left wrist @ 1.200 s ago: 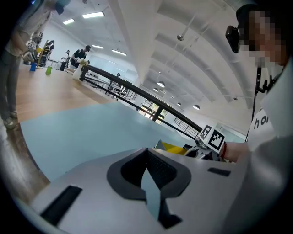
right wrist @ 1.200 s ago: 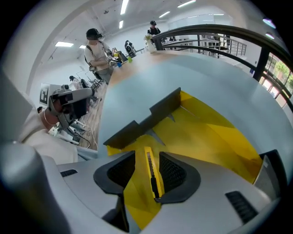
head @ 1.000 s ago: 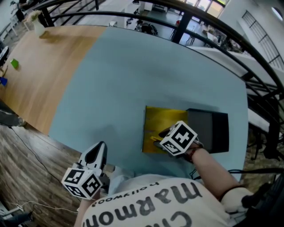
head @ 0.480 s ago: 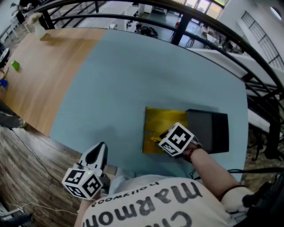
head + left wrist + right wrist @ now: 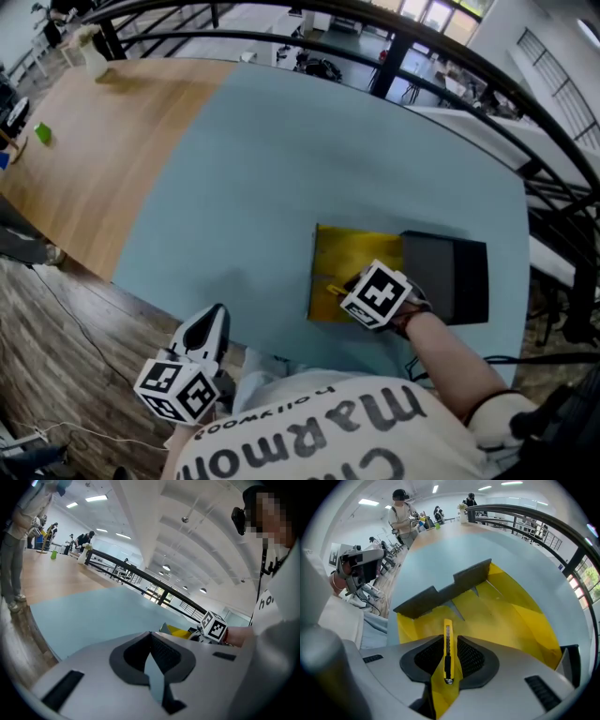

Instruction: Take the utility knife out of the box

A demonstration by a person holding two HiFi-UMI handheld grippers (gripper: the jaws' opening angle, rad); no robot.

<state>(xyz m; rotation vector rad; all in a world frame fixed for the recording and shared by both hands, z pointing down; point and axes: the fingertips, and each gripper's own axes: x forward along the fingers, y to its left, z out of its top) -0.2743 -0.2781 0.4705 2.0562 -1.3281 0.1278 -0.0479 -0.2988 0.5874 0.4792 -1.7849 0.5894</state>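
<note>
**Desk:** Start at the left. What is that claw doing?

**Me:** My left gripper (image 5: 151,641) hangs off the near edge of the pale blue tabletop (image 5: 281,169), well apart from the work. I see its tips meeting, with nothing caught between them.

**Desk:** And the box?

**Me:** The yellow box (image 5: 352,253) lies open on the blue surface, right of centre and close to me. A dark grey flap (image 5: 450,590) stands along its far side in the right gripper view. The floor of the box looks bare apart from the knife.

**Desk:** Where exactly is the knife?

**Me:** The yellow utility knife (image 5: 447,653) is inside the box at its near edge, standing on its narrow side. Its slider slot faces my right gripper camera.

**Desk:** Have you got it?

**Me:** My right gripper (image 5: 448,644) points steeply down into the box, and its jaws have just been closing. They now sit on the knife, one ribbed pad against each flat side. In the head view the marker cube covers most of that grip.

**Desk:** Anything further right?

**Me:** A black lid (image 5: 450,277) lies flat, touching the right side of the box
</note>
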